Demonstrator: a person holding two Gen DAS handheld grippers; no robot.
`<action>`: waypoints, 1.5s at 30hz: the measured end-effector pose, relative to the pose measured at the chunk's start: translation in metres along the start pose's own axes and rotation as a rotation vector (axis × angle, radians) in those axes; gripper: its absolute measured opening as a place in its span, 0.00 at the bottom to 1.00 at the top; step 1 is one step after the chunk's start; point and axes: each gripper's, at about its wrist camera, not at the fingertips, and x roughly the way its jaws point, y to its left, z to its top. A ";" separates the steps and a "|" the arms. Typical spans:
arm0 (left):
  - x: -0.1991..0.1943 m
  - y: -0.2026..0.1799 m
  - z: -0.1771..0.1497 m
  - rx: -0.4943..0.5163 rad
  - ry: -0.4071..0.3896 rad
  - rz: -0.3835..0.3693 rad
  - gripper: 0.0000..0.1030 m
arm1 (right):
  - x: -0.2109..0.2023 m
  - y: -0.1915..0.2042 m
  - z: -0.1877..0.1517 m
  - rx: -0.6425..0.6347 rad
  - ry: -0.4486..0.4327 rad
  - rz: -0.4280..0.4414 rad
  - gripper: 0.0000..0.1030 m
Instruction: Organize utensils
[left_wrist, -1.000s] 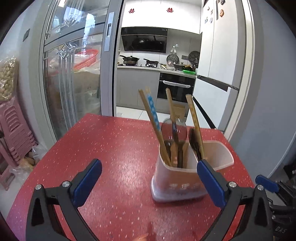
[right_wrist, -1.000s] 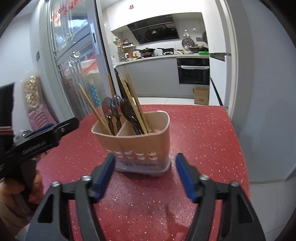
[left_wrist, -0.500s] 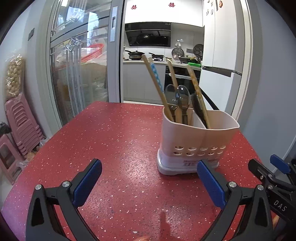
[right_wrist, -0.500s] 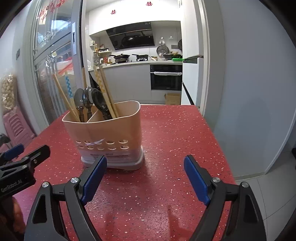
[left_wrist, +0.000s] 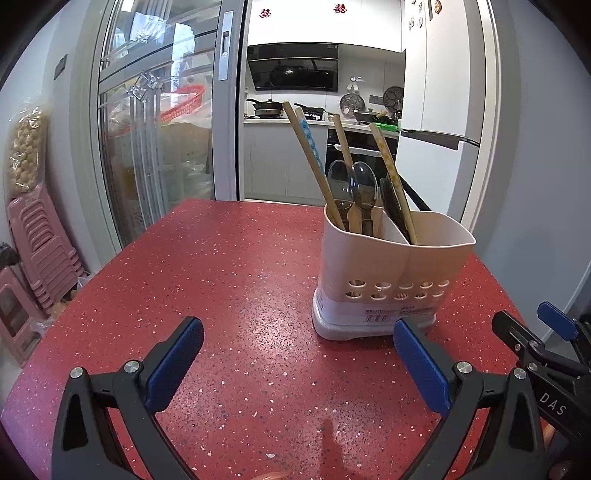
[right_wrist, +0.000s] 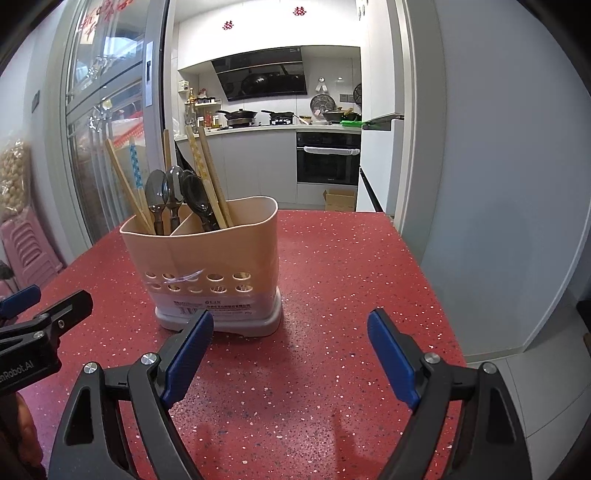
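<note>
We log the left gripper (left_wrist: 297, 350) low over the red speckled table (left_wrist: 229, 280), its blue-padded fingers (left_wrist: 173, 363) spread wide apart with only bare tabletop between them. Nothing is clamped.

Ahead of the right-hand finger of that gripper, just beyond its tip, stands the beige utensil holder (left_wrist: 391, 269), upright on its grey base. We see no contact between finger and holder. A divider splits it into two compartments. In the compartment nearer the left finger we count wooden chopsticks (left_wrist: 314, 166) leaning left and two metal spoons (left_wrist: 364, 184) bowl-up. In the other compartment sit a dark spoon (left_wrist: 392, 205) and a patterned chopstick (left_wrist: 391, 177) against the divider.

Further right, past the left gripper's right finger, the tips of the right gripper show at the frame edge.

From the right wrist view, the right gripper (right_wrist: 290, 345) also sits low over the table, fingers (right_wrist: 391, 360) wide apart, nothing held. The holder (right_wrist: 207, 258) stands ahead of its left finger, whose tip overlaps the holder's base in the view; we cannot tell if they touch. Bare table fills the gap ahead of the right finger.
</note>
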 end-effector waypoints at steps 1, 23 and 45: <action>0.000 0.000 0.000 0.002 0.000 -0.002 1.00 | 0.000 0.000 0.000 0.001 0.001 0.001 0.85; -0.004 -0.004 0.000 0.027 0.004 -0.001 1.00 | 0.002 0.002 0.002 0.002 0.003 0.005 0.85; -0.004 -0.001 -0.002 0.025 0.014 0.008 1.00 | -0.001 -0.001 0.004 0.002 -0.004 0.004 0.85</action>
